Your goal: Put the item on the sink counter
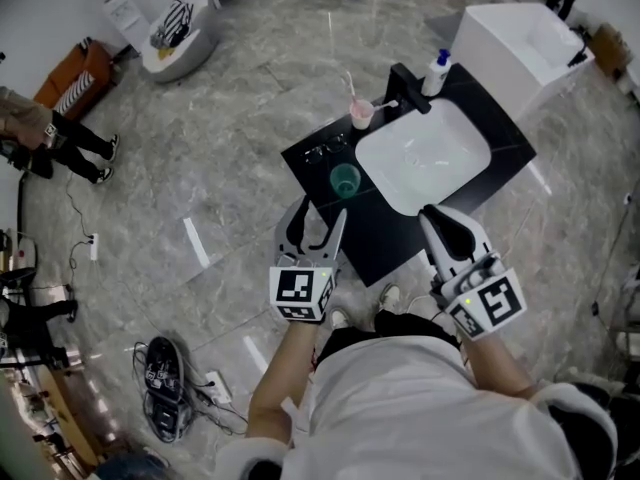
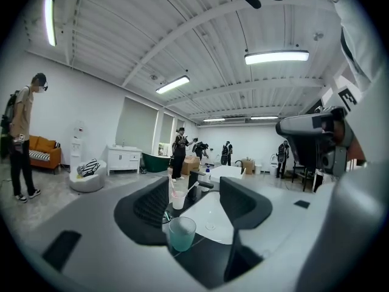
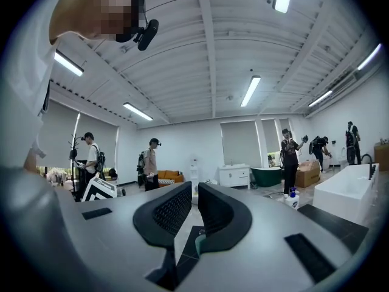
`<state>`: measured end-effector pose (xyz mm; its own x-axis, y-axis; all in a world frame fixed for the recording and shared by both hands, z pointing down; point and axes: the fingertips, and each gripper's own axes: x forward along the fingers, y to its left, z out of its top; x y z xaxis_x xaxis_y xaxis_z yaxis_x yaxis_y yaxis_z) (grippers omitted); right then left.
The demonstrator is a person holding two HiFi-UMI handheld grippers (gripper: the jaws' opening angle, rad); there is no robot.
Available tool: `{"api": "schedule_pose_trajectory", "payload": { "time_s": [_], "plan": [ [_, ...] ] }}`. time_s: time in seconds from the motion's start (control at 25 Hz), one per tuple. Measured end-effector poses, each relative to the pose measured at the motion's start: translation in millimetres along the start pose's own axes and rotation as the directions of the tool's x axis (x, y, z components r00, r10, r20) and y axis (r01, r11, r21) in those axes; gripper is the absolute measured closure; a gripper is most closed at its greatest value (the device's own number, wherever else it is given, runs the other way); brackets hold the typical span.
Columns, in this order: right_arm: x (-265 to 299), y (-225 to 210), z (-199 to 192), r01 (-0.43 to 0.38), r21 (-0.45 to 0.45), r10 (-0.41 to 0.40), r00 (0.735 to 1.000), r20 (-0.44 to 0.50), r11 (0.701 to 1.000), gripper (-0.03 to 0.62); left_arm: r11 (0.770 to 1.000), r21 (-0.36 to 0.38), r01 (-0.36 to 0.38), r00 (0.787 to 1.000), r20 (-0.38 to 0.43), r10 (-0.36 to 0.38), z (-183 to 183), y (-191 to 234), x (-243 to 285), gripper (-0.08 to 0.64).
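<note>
Grey marble floor (image 1: 230, 118); on it we record one black sink counter (image 1: 385, 238), its surface set with a white basin (image 1: 425, 158). Item: green cup (image 1: 345, 180), upright on the surface, just beside the basin's left edge. Left gripper (image 1: 320, 211): jaws apart, level, the cup just ahead of their tips and in line with the gap, nearer the left jaw; neither pad touches it. Right gripper (image 1: 430, 213): jaws drawn together to a slit, nothing between them, well apart from the cup. Also noted: pink cup (image 1: 361, 114) with toothbrush, and a bottle (image 1: 434, 73).
</note>
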<state>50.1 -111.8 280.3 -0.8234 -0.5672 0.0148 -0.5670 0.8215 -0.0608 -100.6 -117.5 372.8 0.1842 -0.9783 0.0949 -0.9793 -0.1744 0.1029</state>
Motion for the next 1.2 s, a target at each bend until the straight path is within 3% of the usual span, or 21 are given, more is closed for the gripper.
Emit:
{"api": "schedule_pose_trajectory", "payload": {
  "time_s": [0.56,1.2],
  "plan": [
    [-3.7,-15.6,4.3,-0.009,0.004,0.009,1.000,0.013,1.000,0.537,0.999,0.019,-0.034,0.999,0.012,0.033,5.9,-4.4,-3.2,0.360],
    [-4.4,-31.1,6.5,-0.019,-0.001,0.019,1.000,0.023,1.000,0.537,0.996,0.024,-0.091,0.995,0.031,0.090,8.3,-0.4,2.2,0.484]
  ]
}}
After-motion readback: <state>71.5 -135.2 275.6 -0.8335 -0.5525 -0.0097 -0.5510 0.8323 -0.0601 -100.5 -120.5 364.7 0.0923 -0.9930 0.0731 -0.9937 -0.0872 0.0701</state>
